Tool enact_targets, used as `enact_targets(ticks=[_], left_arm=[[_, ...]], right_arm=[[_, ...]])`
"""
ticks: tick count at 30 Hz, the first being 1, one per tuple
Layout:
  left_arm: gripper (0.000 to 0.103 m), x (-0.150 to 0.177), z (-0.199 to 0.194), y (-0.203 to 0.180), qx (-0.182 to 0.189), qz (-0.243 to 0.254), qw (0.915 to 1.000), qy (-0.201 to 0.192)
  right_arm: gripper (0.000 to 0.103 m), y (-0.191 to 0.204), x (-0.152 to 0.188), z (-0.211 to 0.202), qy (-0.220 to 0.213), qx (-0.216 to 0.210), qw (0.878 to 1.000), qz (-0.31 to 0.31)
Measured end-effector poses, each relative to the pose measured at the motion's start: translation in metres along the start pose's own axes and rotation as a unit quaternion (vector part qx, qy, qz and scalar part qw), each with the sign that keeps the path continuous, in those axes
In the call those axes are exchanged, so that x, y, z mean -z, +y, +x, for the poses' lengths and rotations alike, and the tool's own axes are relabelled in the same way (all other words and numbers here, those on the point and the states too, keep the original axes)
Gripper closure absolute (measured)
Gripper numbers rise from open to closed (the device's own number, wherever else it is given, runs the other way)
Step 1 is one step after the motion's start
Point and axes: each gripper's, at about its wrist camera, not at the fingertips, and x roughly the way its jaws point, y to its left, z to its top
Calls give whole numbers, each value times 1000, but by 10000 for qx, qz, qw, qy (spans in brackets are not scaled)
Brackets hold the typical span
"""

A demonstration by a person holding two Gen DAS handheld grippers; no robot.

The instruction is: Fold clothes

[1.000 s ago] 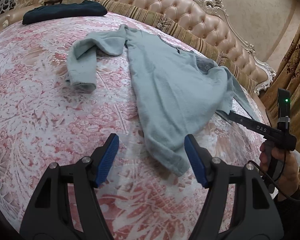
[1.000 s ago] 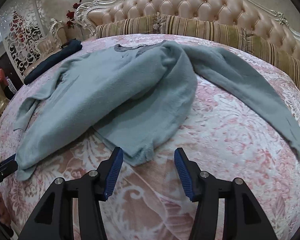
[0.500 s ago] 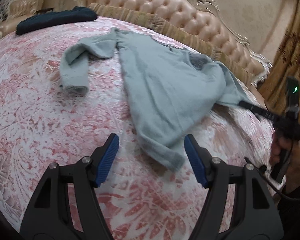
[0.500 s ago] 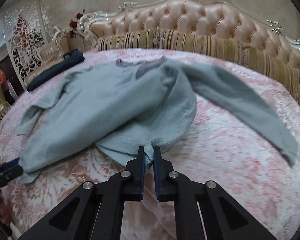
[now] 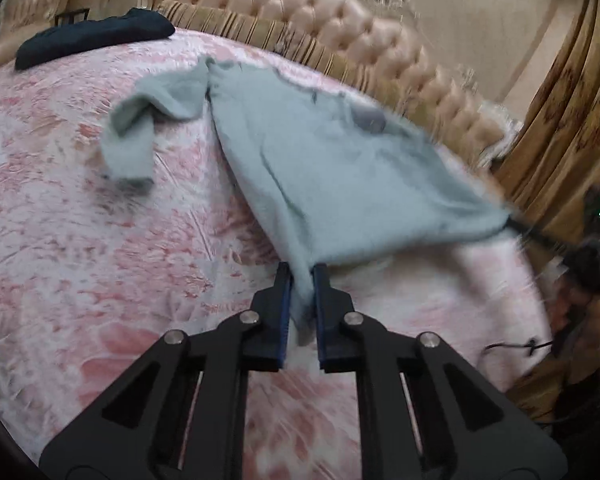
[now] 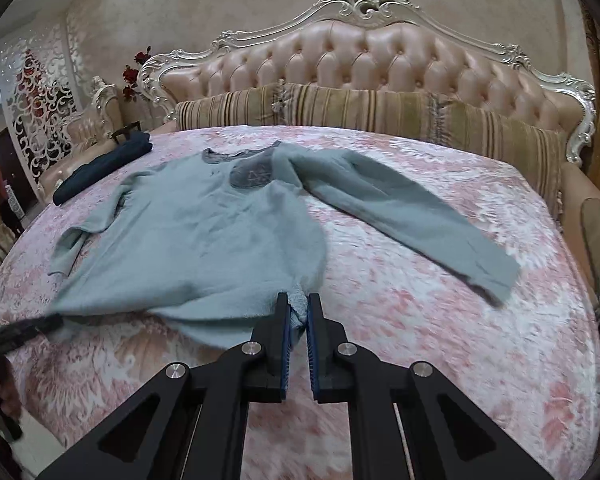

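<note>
Two claws now pinch the bottom hem of the pale blue sweater (image 5: 340, 184), one at each lower corner. In the left wrist view, the left claw (image 5: 300, 280) is pressed together on a corner of the hem, with a tongue of cloth hanging down between the blue pads; one second ago and half a second ago this claw stood spread wide, with the corner only lying between its fingers. The sweater lies on the pink patterned bed (image 5: 80, 240), its left sleeve (image 5: 140, 132) bent and doubled on itself, and the hem is drawn tight toward the right claw (image 5: 512, 224), which is blurred at the far corner. A dark folded garment (image 5: 88, 38) rests near the headboard. In the right wrist view, the right claw (image 6: 299, 316) is also closed on a bunch of the hem; one second ago it was spread, and it was already shut half a second ago. The body, which was folded over and wrinkled a second ago, now lies much flatter, with the collar toward the striped pillows (image 6: 380, 108) and the right sleeve (image 6: 412, 216) stretched out aside. I judge that the garment is being pulled smooth and flat, so that folding can follow.
</note>
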Motion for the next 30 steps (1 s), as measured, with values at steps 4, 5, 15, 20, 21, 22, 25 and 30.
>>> enact_targets(ticks=[4, 5, 15, 20, 21, 22, 25, 30], left_arm=[[95, -7, -30, 2, 249, -174, 9994, -149], [95, -8, -36, 2, 310, -225, 9991, -181], [88, 27, -11, 26, -458, -465, 9975, 255], [49, 21, -22, 28, -597, -325, 9977, -1], [43, 18, -27, 31, -680, -348, 9970, -124], [43, 12, -31, 37, -811, -371, 9957, -243], [43, -11, -32, 57, -1263, -376, 9896, -572], [43, -47, 6, 90, -1385, -785, 9859, -520]], right_arm=[[96, -12, 1, -19, 18, -36, 10000, -14], [96, -14, 2, -21, 55, -43, 10000, -24], [94, -12, 52, 26, 1033, 23, 9942, -314], [93, -26, 62, 27, 1349, 186, 9896, -467], [93, -27, 61, 24, 1281, 189, 9905, -474], [93, -28, 58, 20, 1177, 181, 9917, -475], [93, -31, 51, 9, 865, 157, 9950, -478], [84, -15, 34, 4, 395, -137, 9975, -576]])
